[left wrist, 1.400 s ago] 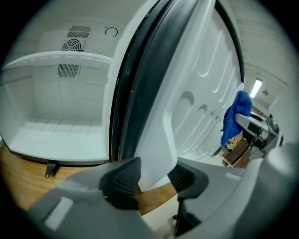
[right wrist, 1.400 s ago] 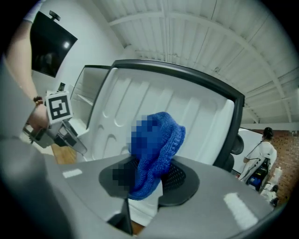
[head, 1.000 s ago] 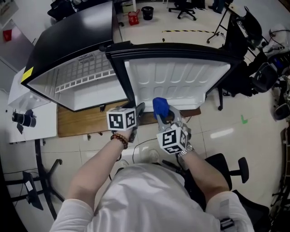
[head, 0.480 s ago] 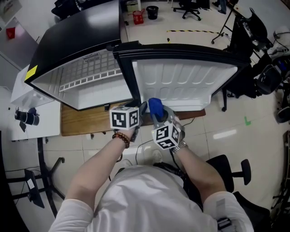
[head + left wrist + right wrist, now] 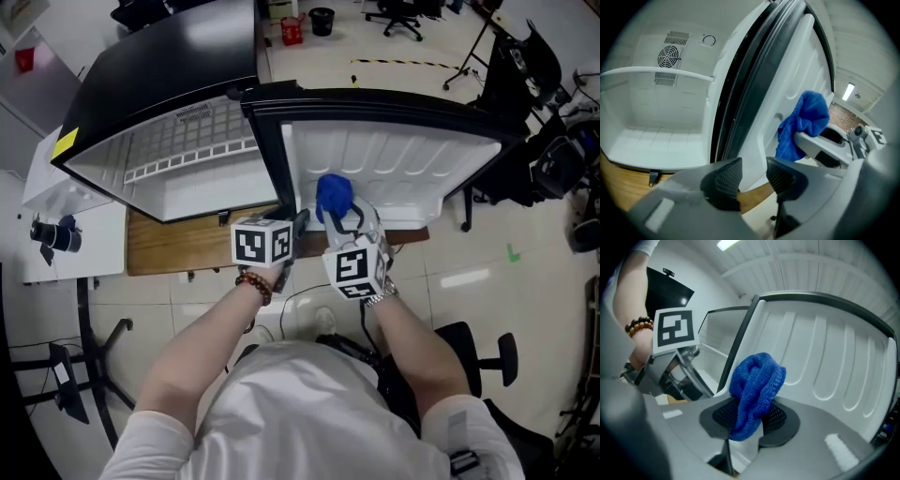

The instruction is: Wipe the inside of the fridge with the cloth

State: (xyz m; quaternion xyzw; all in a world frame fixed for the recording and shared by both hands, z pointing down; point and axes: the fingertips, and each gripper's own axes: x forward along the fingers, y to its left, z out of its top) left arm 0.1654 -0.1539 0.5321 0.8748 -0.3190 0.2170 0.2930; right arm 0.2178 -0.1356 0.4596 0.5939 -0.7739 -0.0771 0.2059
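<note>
Cloth (image 5: 754, 385), soft, light and bunched, is pinched mid-fold by the right gripper (image 5: 749, 420) near the fridge door (image 5: 825, 357), probably a sound hold; left gripper (image 5: 752, 172) jaws, just closing, stand apart on nothing.

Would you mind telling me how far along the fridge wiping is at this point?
Done: the door is open and the cloth is clamped in the right gripper. In hand: the cloth is near the door's inner liner; contact is unclear. Remaining: wiping the fridge cavity; no surface shows as wiped. The left gripper, jaws just closing, holds nothing.
</note>
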